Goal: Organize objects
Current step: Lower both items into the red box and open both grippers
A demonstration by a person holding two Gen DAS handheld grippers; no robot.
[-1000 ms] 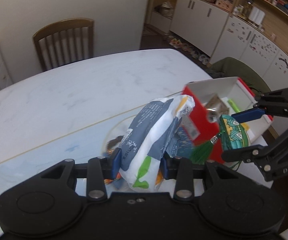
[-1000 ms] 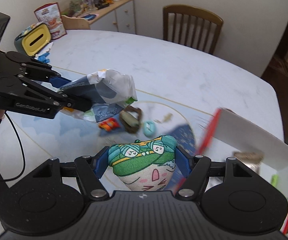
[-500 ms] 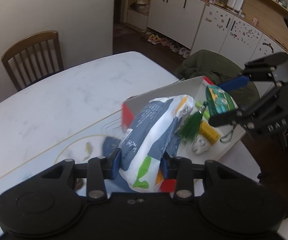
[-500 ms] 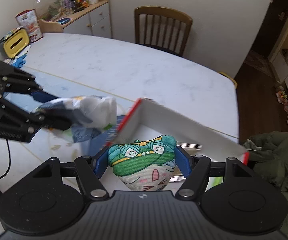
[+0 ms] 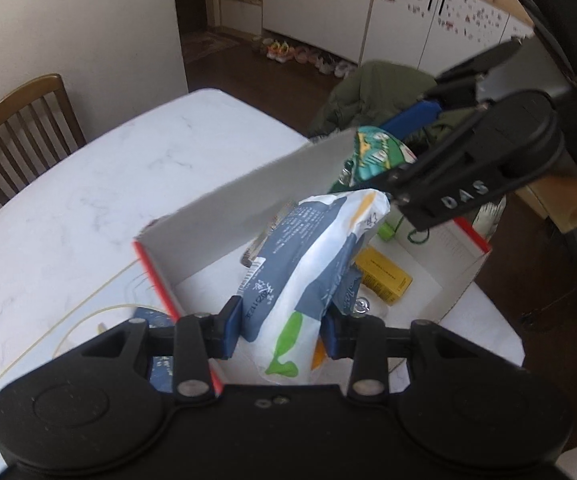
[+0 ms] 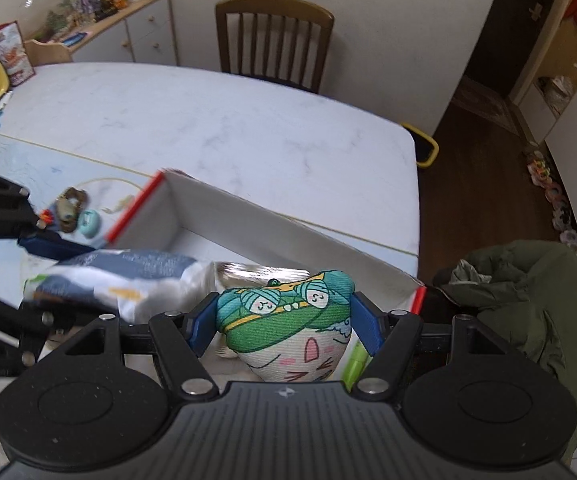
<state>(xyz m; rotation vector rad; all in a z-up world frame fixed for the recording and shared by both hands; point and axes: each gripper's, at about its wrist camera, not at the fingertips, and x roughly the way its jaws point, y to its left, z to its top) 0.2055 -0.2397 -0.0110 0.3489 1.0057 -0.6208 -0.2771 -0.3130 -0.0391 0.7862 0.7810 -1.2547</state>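
My left gripper is shut on a blue-and-white snack bag, held over the open white box with red edges. The same snack bag shows at the left of the right wrist view. My right gripper is shut on a green-and-white plush pouch, also over the box. In the left wrist view the right gripper and its plush pouch hang above the box's far side. Inside the box lie a yellow carton and a foil packet.
Small trinkets lie on the marble table left of the box. A wooden chair stands at the table's far side, and a green jacket drapes a chair at the right. A cabinet with toys stands at the back left.
Both grippers have moved right with their loads, from beside the box to above its inside. The snack bag and plush pouch stay gripped.
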